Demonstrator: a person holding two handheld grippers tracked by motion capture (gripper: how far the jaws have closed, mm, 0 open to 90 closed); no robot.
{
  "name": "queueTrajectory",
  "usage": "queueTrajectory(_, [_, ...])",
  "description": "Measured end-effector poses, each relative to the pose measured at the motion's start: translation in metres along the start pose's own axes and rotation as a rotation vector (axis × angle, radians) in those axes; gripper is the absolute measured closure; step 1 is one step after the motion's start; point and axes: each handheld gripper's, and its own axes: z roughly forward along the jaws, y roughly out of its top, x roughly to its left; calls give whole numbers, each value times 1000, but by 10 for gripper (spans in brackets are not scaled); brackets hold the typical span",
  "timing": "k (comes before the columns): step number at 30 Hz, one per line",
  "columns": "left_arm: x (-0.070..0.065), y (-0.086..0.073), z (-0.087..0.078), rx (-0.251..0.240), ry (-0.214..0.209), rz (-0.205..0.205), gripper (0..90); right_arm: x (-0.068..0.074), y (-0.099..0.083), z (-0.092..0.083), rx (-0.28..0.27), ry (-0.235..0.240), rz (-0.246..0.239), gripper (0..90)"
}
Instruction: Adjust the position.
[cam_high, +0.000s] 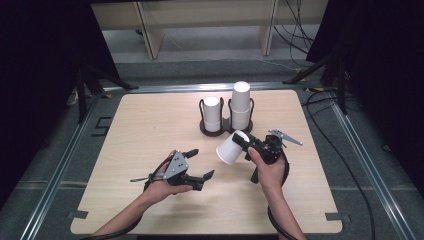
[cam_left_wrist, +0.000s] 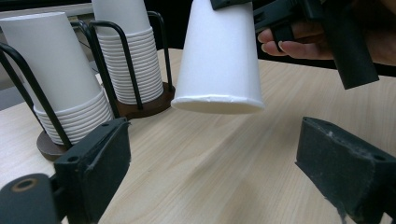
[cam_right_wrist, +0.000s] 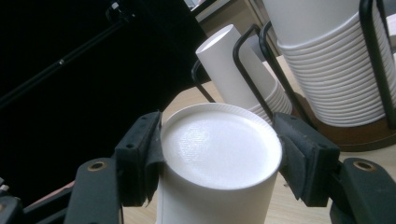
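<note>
Cup lifted out, not yet set down.
Right gripper clamps a cup near its base, mouth-down above the table, at 5 o'clock from the holder. Left gripper gapes empty; placing remains.

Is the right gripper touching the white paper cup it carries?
Touching. In the right gripper view the right gripper has both black jaws pressed against the sides of the white paper cup near its closed base, with no gap on either side.

Tall stack of white paper cups cut off at 12 and 3 o'clock; held white paper cup cut off at 6 o'clock.
</note>
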Motion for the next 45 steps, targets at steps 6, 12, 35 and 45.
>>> queueTrajectory(6, [4,2,4,1,0,4,96,-6,0,4,5,45,81,362])
queueTrajectory(12, [5,3,9,-1,-32,16,94,-11,0,7,11,57,156,362])
queueTrajectory(35, [2,8,39,28,-38,59,0,-19,1,10,41,92,266,362])
queueTrajectory(45, [0,12,53,23,-34,47,0,-18,2,9,45,91,298,362])
